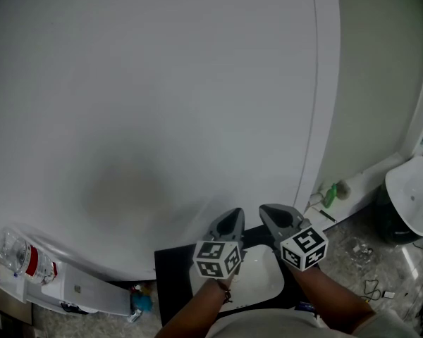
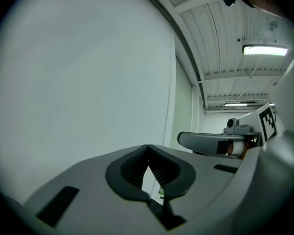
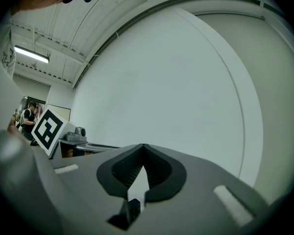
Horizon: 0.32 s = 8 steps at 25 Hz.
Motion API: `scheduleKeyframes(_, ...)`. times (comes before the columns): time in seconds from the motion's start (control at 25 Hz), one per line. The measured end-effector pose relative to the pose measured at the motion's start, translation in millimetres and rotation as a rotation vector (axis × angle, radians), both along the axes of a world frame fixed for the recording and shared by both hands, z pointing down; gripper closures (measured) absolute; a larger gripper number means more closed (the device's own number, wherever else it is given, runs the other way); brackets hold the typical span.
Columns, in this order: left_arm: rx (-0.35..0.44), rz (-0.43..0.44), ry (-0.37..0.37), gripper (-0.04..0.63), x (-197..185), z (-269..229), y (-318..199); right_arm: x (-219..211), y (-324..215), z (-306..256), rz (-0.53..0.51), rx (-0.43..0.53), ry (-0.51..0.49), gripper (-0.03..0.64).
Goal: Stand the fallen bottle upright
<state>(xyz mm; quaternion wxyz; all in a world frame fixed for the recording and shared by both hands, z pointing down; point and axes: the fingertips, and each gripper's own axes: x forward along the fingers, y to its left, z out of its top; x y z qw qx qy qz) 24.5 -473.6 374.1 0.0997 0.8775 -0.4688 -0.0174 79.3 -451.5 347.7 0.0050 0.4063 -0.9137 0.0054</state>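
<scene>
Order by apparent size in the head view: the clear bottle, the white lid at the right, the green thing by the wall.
1. white lid, partly cut off at the picture edge
2. clear bottle, somewhat smaller
3. green thing, smallest by far

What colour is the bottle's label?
Red label on the clear bottle; best in the head view.

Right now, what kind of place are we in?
Probably an indoor lab or workshop hall: a big white partition wall, a ribbed panel ceiling with a strip light, and a speckled hard floor.
</scene>
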Motion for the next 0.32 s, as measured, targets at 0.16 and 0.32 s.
scheduleKeyframes(0.16,0.0,0.0,0.001,0.588,2.1,-1.7,0.4,2.5,0.8,-0.7,-0.002,-0.006,-0.006,0.615)
scheduleKeyframes(0.32,-0.001,0.005,0.003,0.588,1.6,-2.4,3.8,1.6,4.7,-3.2,-0.002,-0.011,-0.013,0.615)
